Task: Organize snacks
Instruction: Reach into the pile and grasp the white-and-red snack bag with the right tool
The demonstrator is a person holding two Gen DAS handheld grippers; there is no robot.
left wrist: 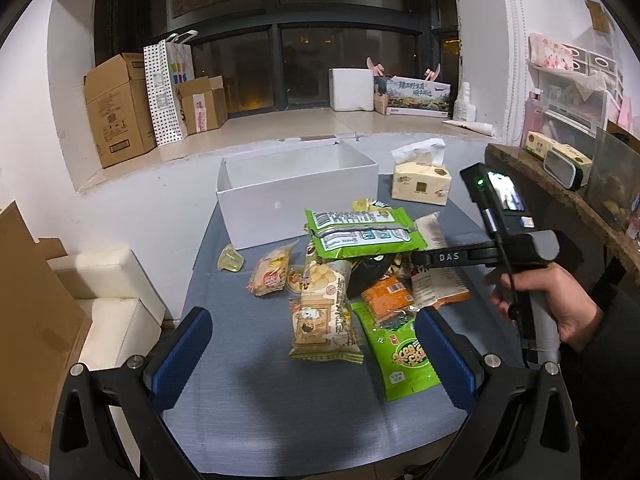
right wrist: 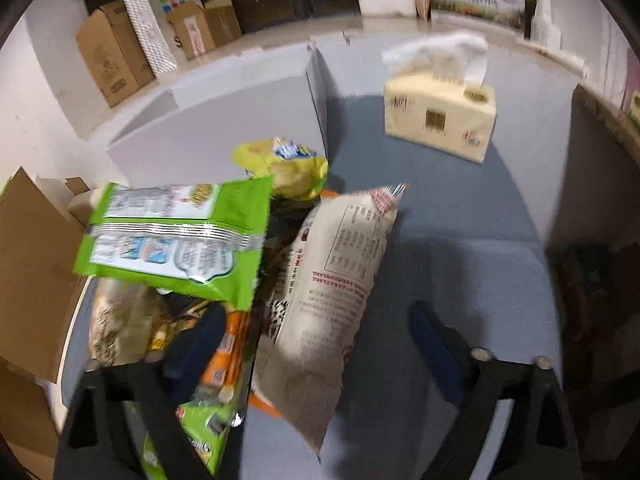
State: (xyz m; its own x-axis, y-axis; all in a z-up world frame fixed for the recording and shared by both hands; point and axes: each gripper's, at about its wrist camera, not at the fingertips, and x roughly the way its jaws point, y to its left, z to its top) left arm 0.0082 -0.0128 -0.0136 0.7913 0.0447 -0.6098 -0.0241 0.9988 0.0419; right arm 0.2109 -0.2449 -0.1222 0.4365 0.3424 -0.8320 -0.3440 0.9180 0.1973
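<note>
A: Left to right, what's on the desk (left wrist: 224, 380)?

B: At its far left corner stands an open white box (left wrist: 296, 196). Just in front of the box's left end sits a small jelly cup (left wrist: 231, 258). Then comes the snack pile in the middle of the desk: a pink-and-orange rice cracker pack (left wrist: 270, 272), a tall beige puffed-snack bag (left wrist: 324, 312), a green packet (left wrist: 362, 232) lying on top at the far side of the pile, an orange packet (left wrist: 386, 294), a green pea-snack packet (left wrist: 404, 354) nearest the camera, and a white printed bag (right wrist: 332, 292) on the right flank. A tissue pack (left wrist: 420, 180) stands apart near the far right corner.

A: And the left gripper (left wrist: 312, 356)?

B: Its jaws are spread wide and hold nothing. The beige bag and the pea-snack packet lie between the blue pads, the pea-snack packet's right edge just beside the right pad (left wrist: 444, 360).

A: The right gripper (right wrist: 316, 344)?

B: It reaches into the pile from the right, gripped in the person's right hand (left wrist: 548, 304). In its own blurred view the jaws stand well apart; the white printed bag lies between them, and the left finger (right wrist: 196, 344) rests among the orange and green packets. I can't tell whether it touches the bag. Nothing is clamped.
</note>
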